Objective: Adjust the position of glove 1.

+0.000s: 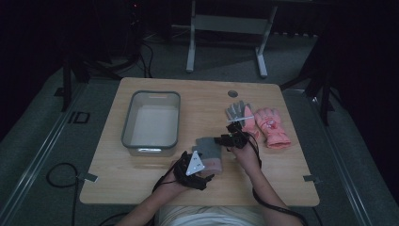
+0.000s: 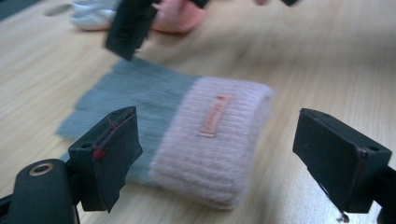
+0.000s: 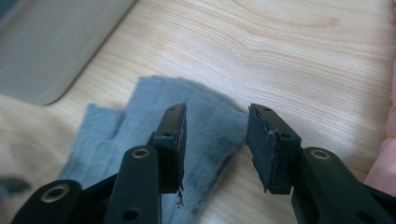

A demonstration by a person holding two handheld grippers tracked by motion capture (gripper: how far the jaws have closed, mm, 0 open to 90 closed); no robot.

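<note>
Dim room, dark floor all around, and a light wooden table (image 1: pixel 141 183) in the middle of the high view with a metal desk frame behind it at the top. On the left half of the table sits a grey bin (image 1: pixel 130 117), looks empty from here. Over on the right side there's a pair of pink gloves (image 1: pixel 272 126) lying flat, with a grey glove (image 1: pixel 235 111) just beside them at their upper left.

The thing both hands care about is the knit glove (image 2: pixel 205 140) near the bottom centre of the high view: grey fingers, fuzzy pink cuff with a little tag on it. It lies flat on the wood, between the two grippers.

The left gripper (image 2: pixel 219 158) has its jaws spread wide, one on each side of the pink cuff, not touching it (the left gripper view is a bit blurry but the gap is plain). My guess is it's lined up to pinch the cuff end.

The right gripper (image 3: pixel 215 140) hovers over the grey finger end with its jaws parted and nothing between them, just above the fabric as far as I can tell. One at each end makes sense if the plan is lifting it flat, maybe toward the bin.
</note>
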